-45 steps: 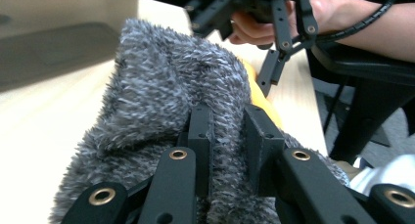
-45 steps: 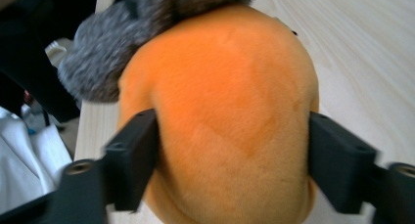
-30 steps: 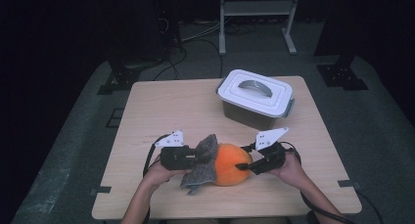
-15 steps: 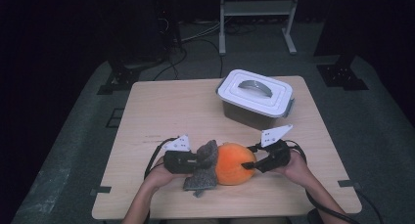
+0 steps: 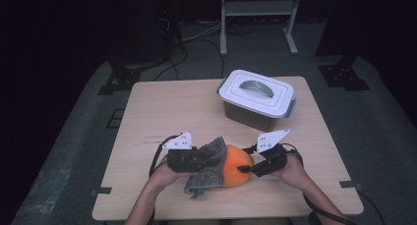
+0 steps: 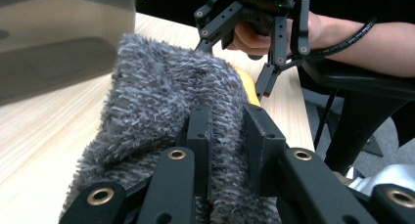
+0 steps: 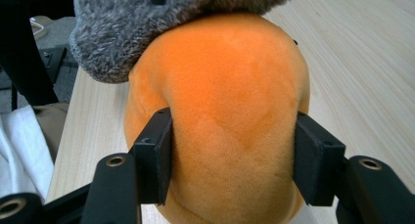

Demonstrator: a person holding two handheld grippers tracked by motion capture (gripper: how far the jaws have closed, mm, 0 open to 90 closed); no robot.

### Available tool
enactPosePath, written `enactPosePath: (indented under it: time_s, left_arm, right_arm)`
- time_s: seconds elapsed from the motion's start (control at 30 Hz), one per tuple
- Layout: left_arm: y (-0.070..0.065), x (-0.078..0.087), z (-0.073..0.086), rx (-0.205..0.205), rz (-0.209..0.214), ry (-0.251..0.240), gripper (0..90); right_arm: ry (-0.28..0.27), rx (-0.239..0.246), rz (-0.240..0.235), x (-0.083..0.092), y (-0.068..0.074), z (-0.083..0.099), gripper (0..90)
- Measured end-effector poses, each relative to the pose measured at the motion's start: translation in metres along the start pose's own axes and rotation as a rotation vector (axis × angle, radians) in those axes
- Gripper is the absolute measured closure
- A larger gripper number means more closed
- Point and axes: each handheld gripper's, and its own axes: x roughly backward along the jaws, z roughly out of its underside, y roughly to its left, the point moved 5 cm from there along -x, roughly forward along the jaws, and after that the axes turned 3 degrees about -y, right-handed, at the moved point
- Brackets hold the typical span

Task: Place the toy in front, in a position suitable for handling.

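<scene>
Left gripper point(image 5: 209, 158) clamped on grey fuzzy cloth point(image 5: 209, 168); right gripper point(image 5: 246, 169) squeezing orange plush ball point(image 5: 237, 167), cloth draped over ball, on tabletop point(image 5: 167, 112).

— What carries the things here?

— A table point(image 5: 162, 112) with a light wooden top. It stands on a grey floor point(image 5: 74, 151).

— What lies on it?

— At the far right part stands a clear plastic box point(image 5: 255, 99) with a white lid. Near the front edge rests an orange soft ball point(image 5: 238, 168), and a grey fuzzy cloth point(image 5: 209, 176) lies beside it, touching it and partly covering its left side.

— Are box and ball close?

— No, they are apart.
</scene>
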Motion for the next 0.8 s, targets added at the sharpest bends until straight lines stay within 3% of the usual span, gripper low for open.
enactPosePath:
  time_s: [0.03,0.3,0.47,0.63,0.8]
  left_arm:
    - [0.002,0.0,0.005,0.0,-0.013,0.025,74.8]
    - [0.006,0.002,0.014,0.016,-0.002,0.034,74.8]
    - [0.011,0.004,0.022,0.037,-0.02,0.054,74.3]
    - [0.013,0.005,0.022,0.038,-0.034,0.051,74.3]
    - [0.01,0.007,0.009,0.016,-0.041,0.012,74.3]
  right_arm:
    - [0.0,-0.013,-0.002,0.0,-0.001,0.001,39.0]
    - [0.012,-0.019,-0.004,0.0,-0.003,0.002,38.3]
    - [0.017,-0.061,-0.006,0.002,-0.007,0.006,38.3]
    - [0.015,-0.074,0.0,0.003,-0.008,0.008,38.3]
    - [0.005,-0.035,0.023,0.004,-0.005,0.002,38.3]
